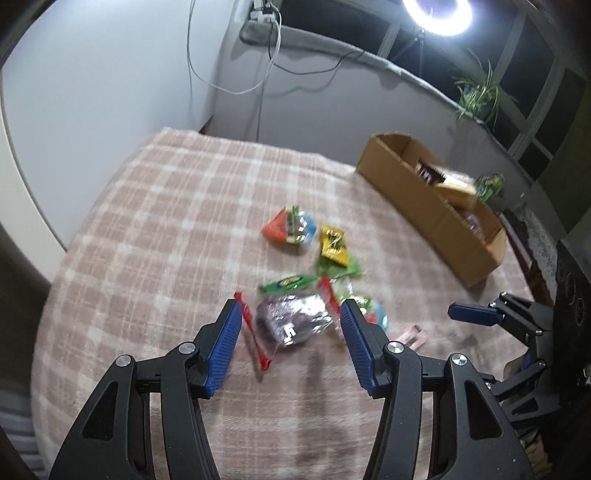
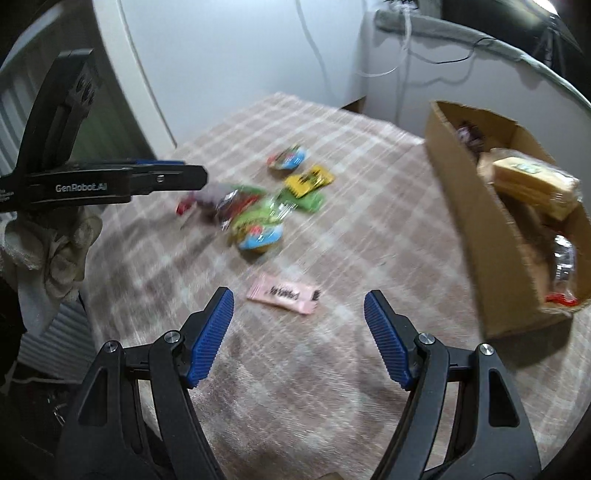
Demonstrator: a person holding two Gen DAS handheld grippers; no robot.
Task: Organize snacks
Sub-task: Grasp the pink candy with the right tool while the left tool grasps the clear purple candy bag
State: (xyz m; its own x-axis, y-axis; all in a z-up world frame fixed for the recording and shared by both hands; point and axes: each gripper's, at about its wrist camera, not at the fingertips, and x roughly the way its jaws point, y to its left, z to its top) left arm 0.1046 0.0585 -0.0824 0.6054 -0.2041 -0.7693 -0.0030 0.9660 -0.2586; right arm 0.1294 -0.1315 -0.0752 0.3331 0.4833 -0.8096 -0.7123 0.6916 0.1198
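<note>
Plaid cloth (image 1: 147, 221) | left gripper (image 1: 288, 325) angled down over snacks (image 1: 295, 321), fingers released | right gripper (image 2: 299, 314) likewise, empty

Two grippers (image 2: 299, 339) were in view, each with two blue-padded jaws. One cardboard box (image 2: 465, 206) sat on the one checked cloth (image 2: 332, 387). About seven loose snack packets lay outside the box, though blur made the clustered ones hard to separate: one pink packet (image 2: 282, 294), one yellow packet (image 2: 308, 180), and several green, red and silver ones. One potted plant (image 1: 476, 94) and one ring light (image 1: 436, 14) stood behind.

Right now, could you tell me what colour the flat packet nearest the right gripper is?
Pale pink packet, clearest in the right wrist view.
</note>
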